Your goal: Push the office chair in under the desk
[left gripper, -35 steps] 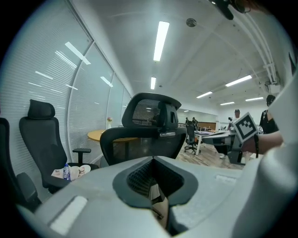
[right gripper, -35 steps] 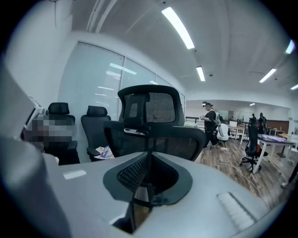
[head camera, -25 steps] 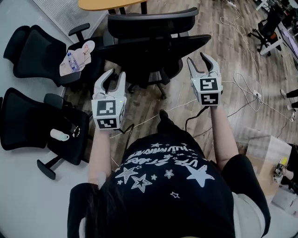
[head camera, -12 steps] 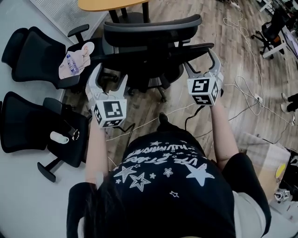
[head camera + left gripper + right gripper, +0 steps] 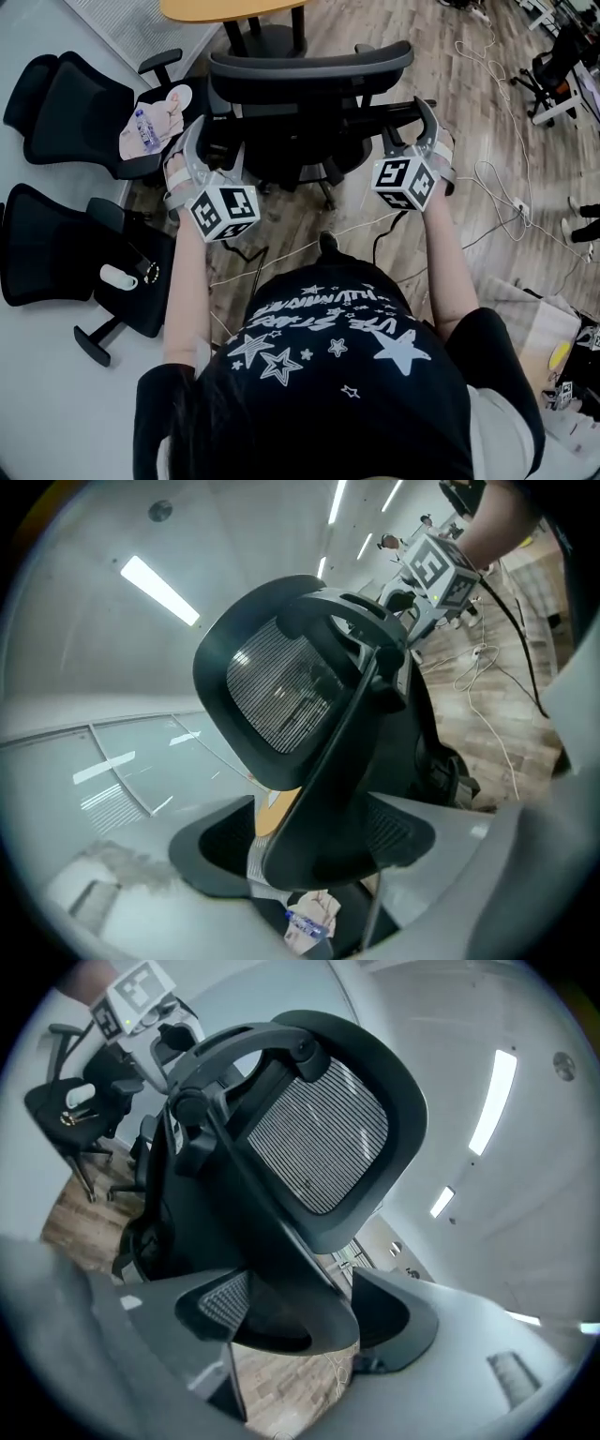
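Both grippers are on the office chair, one per side of its back: left gripper at the left edge, right gripper at the right edge. Jaws on each are spread wide, not clamped. Each gripper view shows the black back frame running between the two jaws, so they straddle the edge rather than pinch it. Makes sense for a push: two symmetric contact points give steering on castors and should stop the seat swivelling; no grip force needed, I'd guess. Chair sits just short of the desk, back toward the person. The desk's dark pedestal is right ahead on the push line. My read: chair isn't under yet, most of the travel is left. Obstacles: the pedestal may meet the chair base before the seat is fully in; clearance can't be seen from here. Loose cables snake over the wood floor to the right, and a couple run between the person and the chair base, so there's a castor snag risk. Two spare black chairs on the left: upper chair, with a paper packet on its seat, is close beside the left gripper; lower chair is nearer the person. Tight on that side if the chair drifts left.
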Demonstrator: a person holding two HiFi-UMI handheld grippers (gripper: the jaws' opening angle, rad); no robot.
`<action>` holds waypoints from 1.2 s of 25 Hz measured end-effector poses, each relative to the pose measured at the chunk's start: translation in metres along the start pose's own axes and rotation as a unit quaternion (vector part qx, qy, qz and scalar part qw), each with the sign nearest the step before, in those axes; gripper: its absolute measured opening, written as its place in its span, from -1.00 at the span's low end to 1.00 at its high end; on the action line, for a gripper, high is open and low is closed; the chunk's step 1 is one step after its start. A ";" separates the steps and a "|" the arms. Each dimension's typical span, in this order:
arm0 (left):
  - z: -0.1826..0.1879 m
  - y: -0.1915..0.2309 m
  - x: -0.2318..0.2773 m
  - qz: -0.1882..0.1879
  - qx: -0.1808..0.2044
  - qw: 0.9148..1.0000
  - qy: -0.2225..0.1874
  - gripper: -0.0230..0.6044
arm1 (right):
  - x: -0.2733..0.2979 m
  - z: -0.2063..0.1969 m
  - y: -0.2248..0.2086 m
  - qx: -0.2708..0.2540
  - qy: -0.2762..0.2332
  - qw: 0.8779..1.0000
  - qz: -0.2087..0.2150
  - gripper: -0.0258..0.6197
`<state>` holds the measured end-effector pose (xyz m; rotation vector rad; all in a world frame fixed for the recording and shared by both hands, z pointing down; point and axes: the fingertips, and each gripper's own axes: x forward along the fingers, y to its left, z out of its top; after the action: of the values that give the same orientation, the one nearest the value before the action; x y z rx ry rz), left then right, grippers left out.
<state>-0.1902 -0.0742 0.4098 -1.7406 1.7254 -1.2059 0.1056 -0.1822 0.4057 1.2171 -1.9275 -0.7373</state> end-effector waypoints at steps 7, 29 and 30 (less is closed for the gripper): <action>-0.001 -0.007 0.013 -0.008 0.040 0.999 0.025 -0.12 | 0.014 0.002 0.003 -0.025 0.014 1.000 0.004 0.07; 0.001 -0.002 0.037 -0.029 0.011 0.998 0.050 -0.11 | 0.047 0.004 -0.005 -0.035 0.016 0.999 0.034 0.05; 0.001 -0.001 0.040 -0.028 0.007 0.998 0.051 -0.11 | 0.051 0.005 -0.005 -0.036 0.015 0.999 0.035 0.05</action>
<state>-0.1942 -0.1120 0.4214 -1.7567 1.7312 -1.3506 0.0895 -0.2305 0.4128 1.1050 -1.8929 -0.7407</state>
